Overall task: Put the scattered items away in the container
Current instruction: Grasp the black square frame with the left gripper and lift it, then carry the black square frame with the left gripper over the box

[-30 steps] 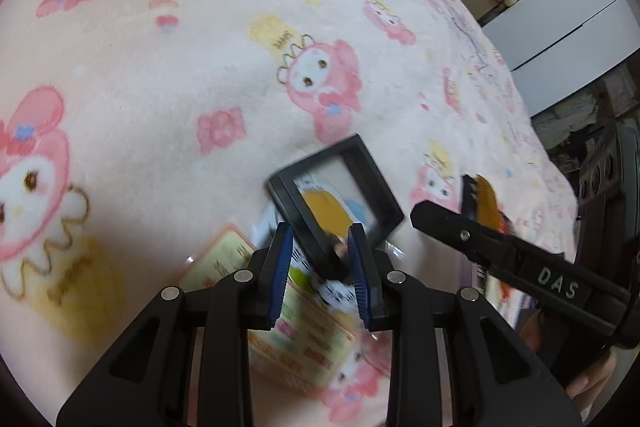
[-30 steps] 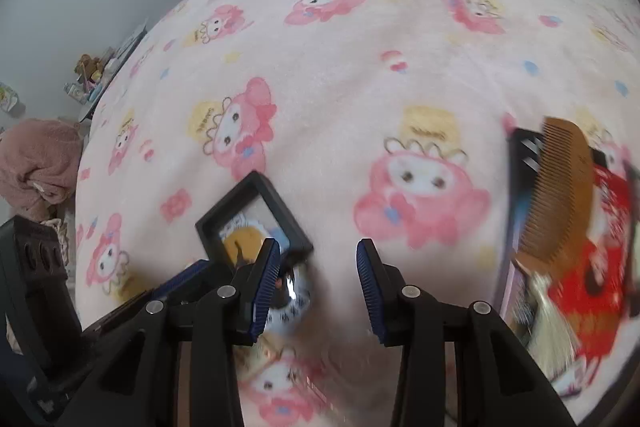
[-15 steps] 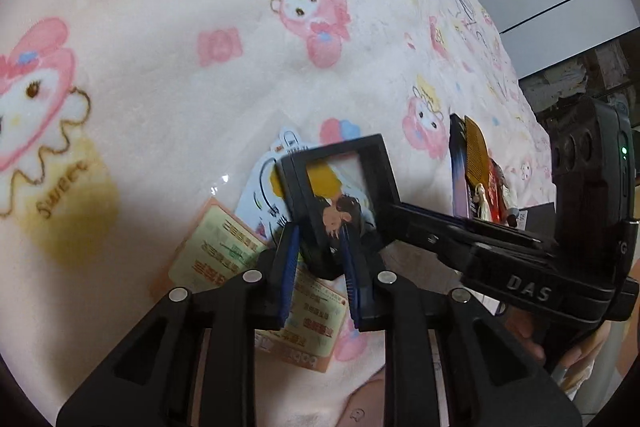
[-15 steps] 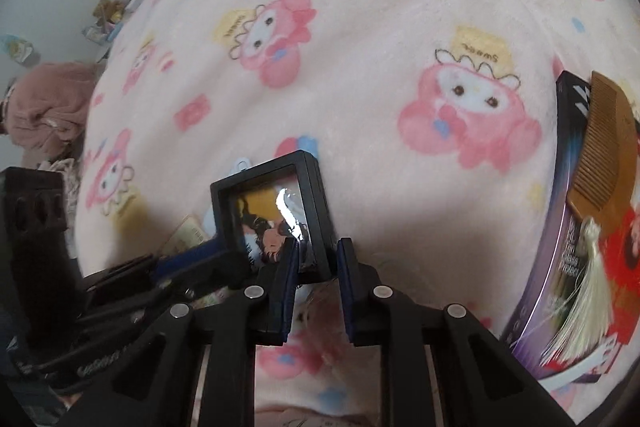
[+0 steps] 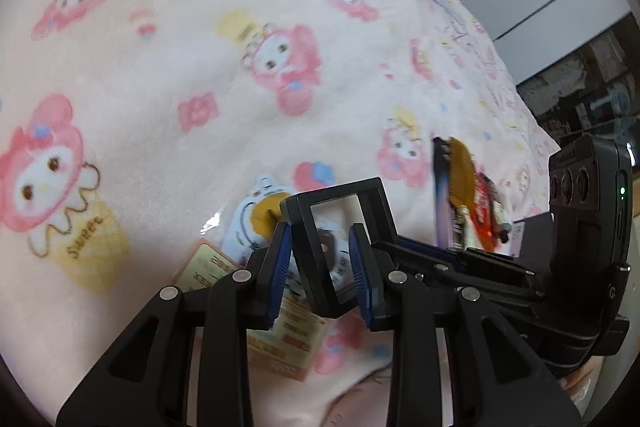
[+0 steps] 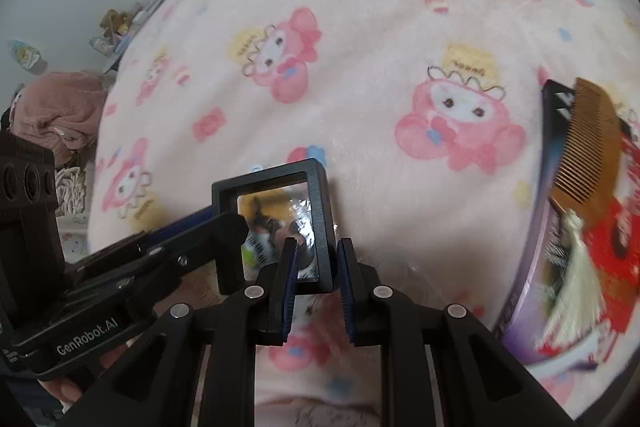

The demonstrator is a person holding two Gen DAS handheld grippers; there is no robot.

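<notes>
Frame beside "GenRobot.AI" hand-held gripper

The right gripper pinched the right edge of the black frame above the pink blanket; the wooden comb lay well right of it.

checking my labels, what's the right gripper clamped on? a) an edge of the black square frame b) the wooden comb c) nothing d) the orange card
a: in the right wrist view the right gripper has its blue pads on either side of one edge of the black square frame, while the wooden comb lies apart in the container.
</notes>
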